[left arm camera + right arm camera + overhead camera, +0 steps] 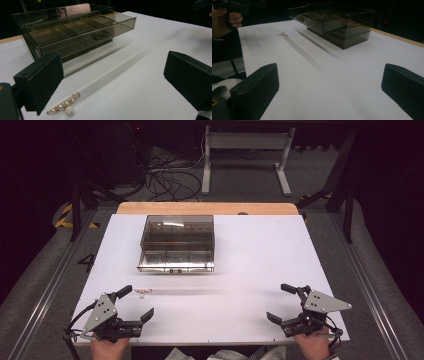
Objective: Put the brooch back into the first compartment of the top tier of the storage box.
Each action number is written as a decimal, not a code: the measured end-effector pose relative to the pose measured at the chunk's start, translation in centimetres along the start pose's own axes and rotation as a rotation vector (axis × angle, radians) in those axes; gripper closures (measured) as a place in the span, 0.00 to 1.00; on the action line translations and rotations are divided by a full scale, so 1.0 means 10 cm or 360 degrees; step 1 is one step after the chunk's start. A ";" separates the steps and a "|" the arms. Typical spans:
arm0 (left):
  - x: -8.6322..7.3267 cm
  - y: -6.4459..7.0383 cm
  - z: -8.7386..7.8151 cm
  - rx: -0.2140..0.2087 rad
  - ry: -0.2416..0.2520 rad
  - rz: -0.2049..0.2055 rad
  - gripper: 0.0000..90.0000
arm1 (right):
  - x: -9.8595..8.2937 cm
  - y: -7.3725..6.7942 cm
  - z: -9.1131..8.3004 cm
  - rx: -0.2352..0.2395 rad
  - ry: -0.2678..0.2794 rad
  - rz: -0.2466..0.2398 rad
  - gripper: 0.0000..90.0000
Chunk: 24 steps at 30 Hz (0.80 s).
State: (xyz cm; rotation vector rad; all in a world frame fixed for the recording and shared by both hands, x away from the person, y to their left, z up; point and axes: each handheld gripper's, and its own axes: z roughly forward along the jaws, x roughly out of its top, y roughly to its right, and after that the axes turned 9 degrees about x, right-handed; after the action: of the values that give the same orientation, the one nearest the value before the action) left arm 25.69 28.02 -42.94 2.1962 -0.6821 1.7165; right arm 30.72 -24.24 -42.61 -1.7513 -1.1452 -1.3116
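A smoky clear box [177, 243] sits on the white table [250, 270], toward the far side, its lower drawer [100, 35] pulled partly out. A gold pearl brooch [64, 103] lies on the table near the left gripper [136, 303], just beside its outer jaw and seemingly not touching. Both the left gripper and the right gripper [278, 302] rest at the near edge, jaws spread wide, holding nothing.
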 end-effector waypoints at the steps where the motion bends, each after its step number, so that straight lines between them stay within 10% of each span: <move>1: 0.00 0.00 0.00 0.0000 0.0000 0.0000 0.04 | 0.00 0.00 0.00 0.0002 -0.0003 0.0002 0.03; 24: 0.04 0.01 -0.07 0.0054 0.0015 0.0070 0.08 | -0.02 0.01 0.03 0.0037 -0.0002 0.0021 0.03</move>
State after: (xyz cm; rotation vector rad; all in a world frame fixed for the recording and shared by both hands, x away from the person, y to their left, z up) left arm 25.12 28.18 -42.36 2.2102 -0.7095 1.7709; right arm 30.88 -24.09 -42.86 -1.7404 -1.1433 -1.2842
